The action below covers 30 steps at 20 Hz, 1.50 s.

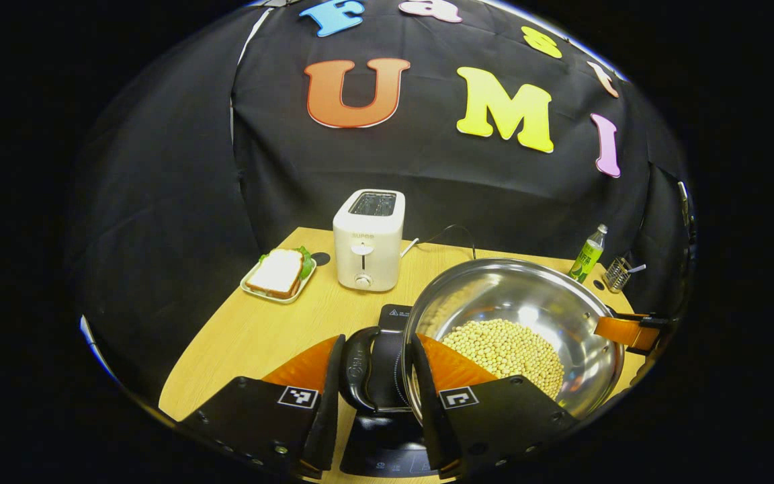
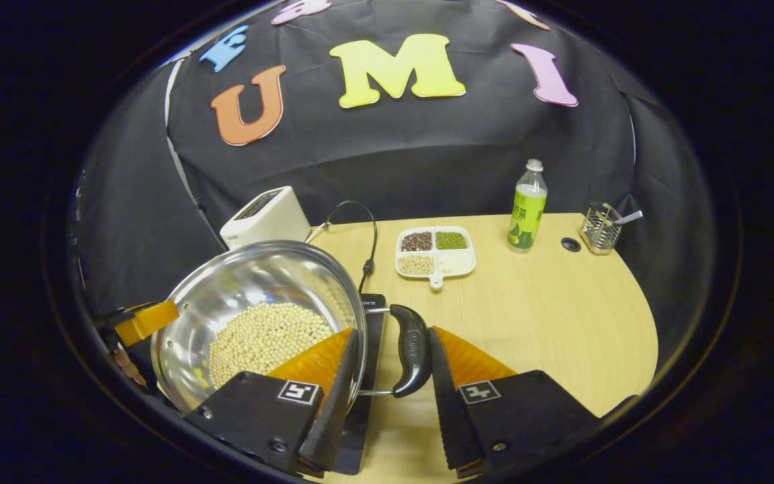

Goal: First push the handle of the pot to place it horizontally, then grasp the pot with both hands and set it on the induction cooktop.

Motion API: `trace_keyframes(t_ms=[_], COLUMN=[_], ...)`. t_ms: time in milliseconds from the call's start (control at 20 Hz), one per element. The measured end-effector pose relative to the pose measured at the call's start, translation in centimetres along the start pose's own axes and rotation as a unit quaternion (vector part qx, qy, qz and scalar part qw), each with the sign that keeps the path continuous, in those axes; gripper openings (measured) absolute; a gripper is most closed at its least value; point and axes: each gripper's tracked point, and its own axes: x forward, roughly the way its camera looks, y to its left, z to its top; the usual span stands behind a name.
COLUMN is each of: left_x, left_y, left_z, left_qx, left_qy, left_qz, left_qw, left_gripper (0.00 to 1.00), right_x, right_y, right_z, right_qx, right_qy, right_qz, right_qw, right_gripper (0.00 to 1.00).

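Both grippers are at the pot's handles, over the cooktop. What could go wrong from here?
1. The pot holds loose soybeans; uneven height between the left gripper and right gripper could tip it and spill them.
2. The jaws straddle a slim handle beside the rim; a loose hold might let the pot slip onto the cooktop.

In the left gripper view, the pot (image 1: 514,323) with beans (image 1: 504,349) in it sits over the induction cooktop (image 1: 387,336) on the tabletop (image 1: 252,329). Behind it to the left stands the toaster (image 1: 368,238), and left of that a plate (image 1: 278,275) carries a sandwich. In the right gripper view, a divided tray (image 2: 435,252) lies behind the pot's handle (image 2: 410,349); right of the tray stands a bottle (image 2: 527,208), then a wire holder (image 2: 598,228).
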Motion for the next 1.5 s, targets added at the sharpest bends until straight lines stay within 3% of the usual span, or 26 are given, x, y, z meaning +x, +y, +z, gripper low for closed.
trace_keyframes(t_ms=[400, 550, 600, 850, 900, 950, 1050, 1150, 1200, 1300, 1350, 1400, 1500], left_x=[5.0, 5.4, 5.5, 5.6, 5.5, 5.5, 5.3, 5.0, 4.9, 4.0, 3.4, 2.8, 1.0], left_y=[0.7, 1.1, 1.2, 1.3, 1.3, 1.4, 1.3, 1.6, 2.0, 2.9, 3.3, 3.2, 2.6], left_z=[-2.0, -2.5, -2.6, -2.8, -2.8, -2.7, -2.8, -2.9, -2.8, -3.0, -2.9, -2.5, -1.9], left_qx=[-0.002, -0.001, 0.002, 0.000, -0.002, -0.003, 0.001, -0.009, -0.013, -0.008, 0.002, 0.009, 0.012], left_qy=[0.010, 0.000, 0.001, -0.001, -0.005, -0.009, -0.012, -0.016, -0.025, -0.038, -0.045, -0.055, -0.067], left_qz=[0.005, 0.016, 0.021, 0.012, 0.010, 0.008, 0.003, 0.004, 0.014, 0.051, 0.068, 0.076, 0.077], left_qw=[1.000, 1.000, 1.000, 1.000, 1.000, 1.000, 1.000, 1.000, 1.000, 0.998, 0.997, 0.996, 0.995], left_gripper=[0.51, 0.52, 0.51, 0.51, 0.42, 0.53, 0.58, 0.59, 0.51, 0.72, 0.80, 0.94, 0.98], right_x=[4.4, 4.4, 4.7, 4.6, 4.6, 4.6, 4.6, 4.5, 4.4, 3.6, 2.8, 1.8, -0.3], right_y=[-0.1, 0.1, 0.1, 0.2, 0.2, 0.2, 0.3, 0.4, 0.5, -0.2, -0.3, 0.0, 0.0], right_z=[-2.4, -2.4, -2.5, -2.4, -2.3, -2.2, -2.2, -2.0, -1.7, -1.2, -0.9, -0.3, 0.4], right_qx=[-0.011, -0.070, -0.069, -0.052, -0.051, -0.052, -0.046, -0.040, -0.038, -0.042, -0.040, -0.039, -0.045], right_qy=[-0.008, -0.041, -0.042, -0.054, -0.061, -0.063, -0.069, -0.077, -0.089, -0.105, -0.118, -0.135, -0.159], right_qz=[-0.032, -0.064, -0.068, -0.059, -0.056, -0.053, -0.047, -0.032, -0.020, -0.018, -0.017, -0.006, 0.010], right_qw=[0.999, 0.995, 0.994, 0.995, 0.995, 0.995, 0.995, 0.996, 0.995, 0.993, 0.992, 0.990, 0.986], right_gripper=[0.61, 0.59, 0.63, 0.63, 0.63, 0.63, 0.64, 0.66, 0.69, 0.72, 0.79, 0.80, 0.81])
